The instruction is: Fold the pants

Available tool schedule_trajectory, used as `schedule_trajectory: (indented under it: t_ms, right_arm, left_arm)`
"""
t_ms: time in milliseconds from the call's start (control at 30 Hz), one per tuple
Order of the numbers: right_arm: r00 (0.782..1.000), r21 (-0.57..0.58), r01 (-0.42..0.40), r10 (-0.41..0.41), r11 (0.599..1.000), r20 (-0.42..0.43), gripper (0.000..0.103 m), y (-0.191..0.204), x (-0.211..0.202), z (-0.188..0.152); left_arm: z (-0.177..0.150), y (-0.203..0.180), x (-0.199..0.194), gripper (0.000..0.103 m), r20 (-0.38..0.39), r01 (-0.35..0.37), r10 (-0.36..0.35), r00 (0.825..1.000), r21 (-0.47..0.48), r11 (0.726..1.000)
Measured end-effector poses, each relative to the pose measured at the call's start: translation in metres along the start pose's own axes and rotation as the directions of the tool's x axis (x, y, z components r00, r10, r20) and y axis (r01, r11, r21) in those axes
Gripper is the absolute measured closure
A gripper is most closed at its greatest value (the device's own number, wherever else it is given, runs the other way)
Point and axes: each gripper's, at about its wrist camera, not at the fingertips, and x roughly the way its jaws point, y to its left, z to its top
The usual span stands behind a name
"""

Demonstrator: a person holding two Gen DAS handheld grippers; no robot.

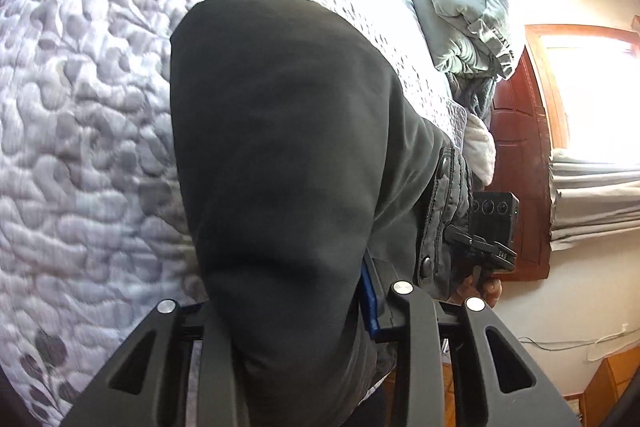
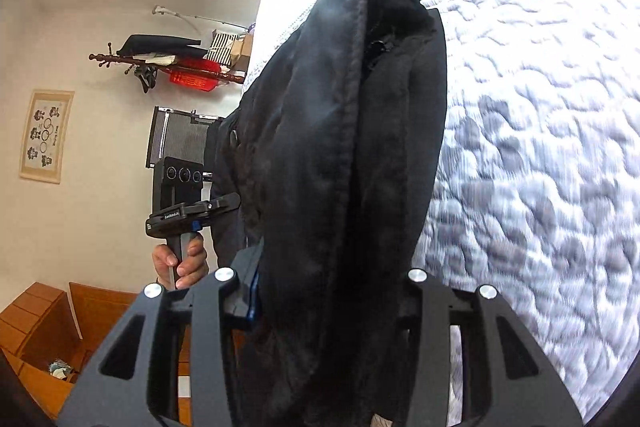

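The black pants (image 1: 280,155) fill the centre of both wrist views and hide each claw's fingertips. In the left wrist view the left claw (image 1: 298,311) is closed on a thick fold of the fabric, which bulges up from between its fingers toward 12 o'clock over the quilted bedspread (image 1: 84,131). Only a blue pad edge shows at the fold's right side. At 3 o'clock the right claw (image 1: 490,227) appears partly behind a snap-buttoned flap, its handle cut off by the cloth. In the right wrist view the right claw (image 2: 328,303) grips a seamed, fleece-lined edge of the pants (image 2: 344,147), held off the bedspread (image 2: 540,147). Open bed lies from 1 to 4 o'clock. At 9 o'clock the left claw (image 2: 188,199) is held by a hand (image 2: 180,263), its fingers hidden.
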Motion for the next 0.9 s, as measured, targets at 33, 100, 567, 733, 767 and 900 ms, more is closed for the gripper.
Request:
schedule_trajectory:
  t_ms: [33, 100, 567, 733, 767, 900]
  right_arm:
    - [1.0, 0.004, 0.001, -0.001, 1.0, -0.01, 0.061, -0.003, 0.008, 0.008]
    - [0.999, 0.022, 0.008, -0.007, 1.0, -0.032, 0.06, -0.014, 0.024, 0.021]
    - [0.997, 0.059, 0.069, -0.071, 0.996, 0.029, 0.02, -0.031, 0.012, 0.014]
    - [0.983, 0.033, 0.155, -0.157, 0.987, 0.094, 0.019, -0.031, -0.021, -0.017]
    - [0.977, 0.026, 0.189, -0.191, 0.982, 0.1, 0.019, -0.032, -0.022, -0.023]
    - [0.947, 0.021, 0.301, -0.301, 0.953, 0.113, 0.019, -0.047, -0.018, -0.037]
  left_arm:
    - [0.007, 0.009, 0.0, 0.071, -0.003, 0.001, -0.001, 1.0, -0.013, 1.0]
    - [0.017, 0.029, 0.003, 0.071, -0.018, 0.004, -0.005, 1.0, -0.053, 0.999]
    - [0.009, 0.066, -0.013, 0.028, 0.062, 0.09, -0.087, 0.994, -0.049, 0.995]
    - [-0.013, 0.067, -0.041, 0.02, 0.183, -0.031, 0.037, 0.982, -0.036, 0.999]
    - [-0.015, 0.068, -0.039, 0.02, 0.181, -0.071, 0.078, 0.98, -0.043, 0.997]
    - [-0.019, 0.077, -0.028, 0.019, 0.179, -0.165, 0.172, 0.969, -0.057, 0.985]
